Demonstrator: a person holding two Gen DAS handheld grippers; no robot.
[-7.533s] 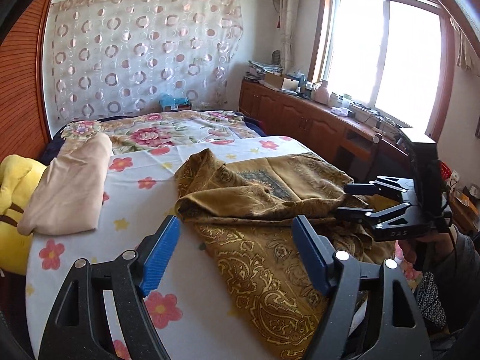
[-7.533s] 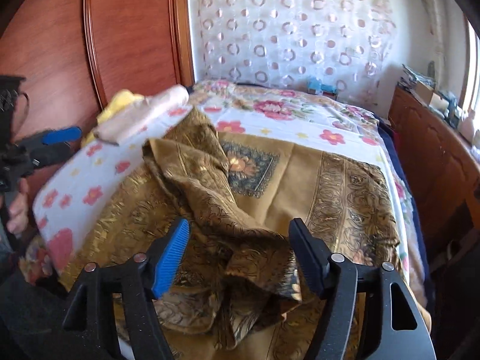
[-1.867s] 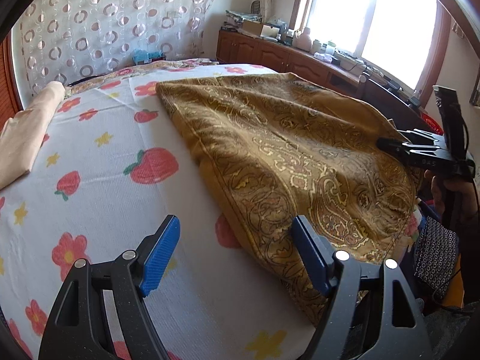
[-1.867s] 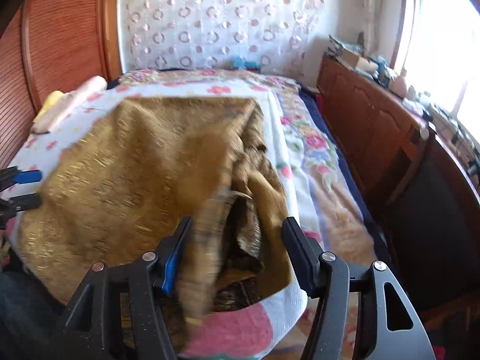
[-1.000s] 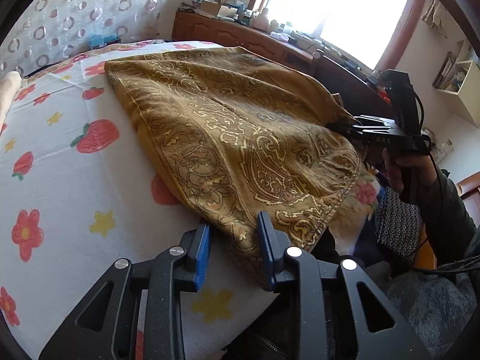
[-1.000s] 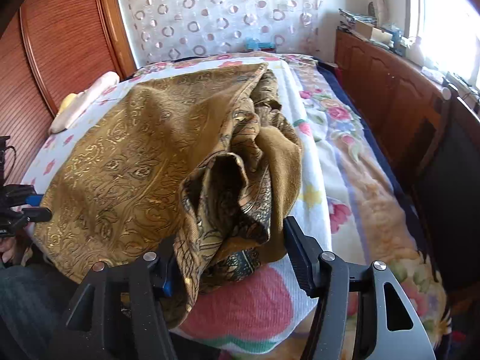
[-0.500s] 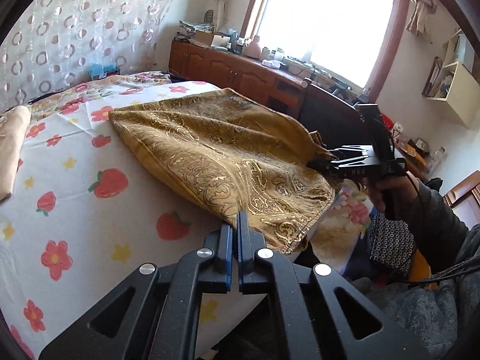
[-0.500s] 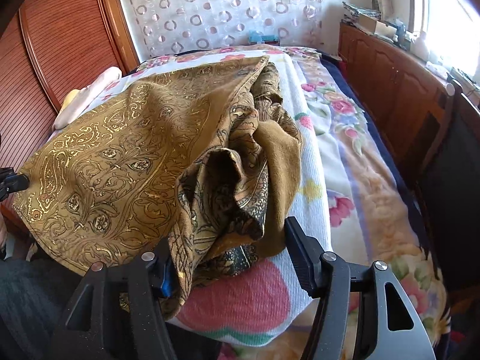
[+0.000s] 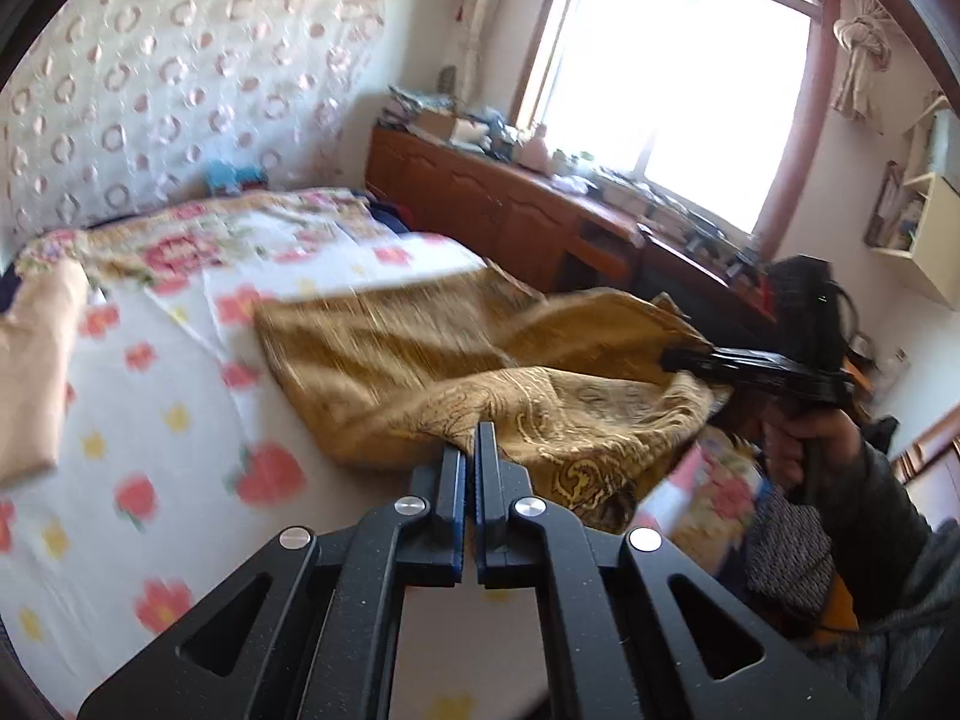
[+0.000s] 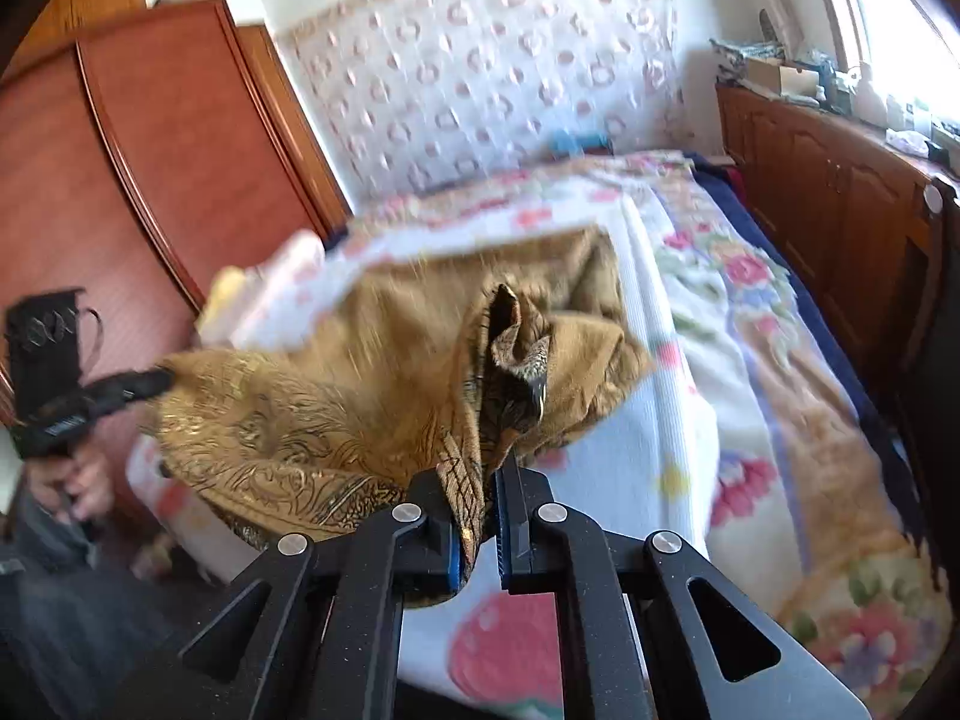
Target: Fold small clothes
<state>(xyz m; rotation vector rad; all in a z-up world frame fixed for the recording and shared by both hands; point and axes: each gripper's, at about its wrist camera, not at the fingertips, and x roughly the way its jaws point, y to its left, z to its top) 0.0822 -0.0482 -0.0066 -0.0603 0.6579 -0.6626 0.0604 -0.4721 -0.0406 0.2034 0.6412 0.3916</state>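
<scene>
Left gripper (image 9: pixel 471 450) clenched on the near edge of the gold patterned cloth (image 9: pixel 480 360); right gripper (image 10: pixel 486 492) closing, cloth bunched between its pads.

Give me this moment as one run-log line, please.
left gripper: shut on gold cloth | right gripper: closing on cloth | bed
</scene>
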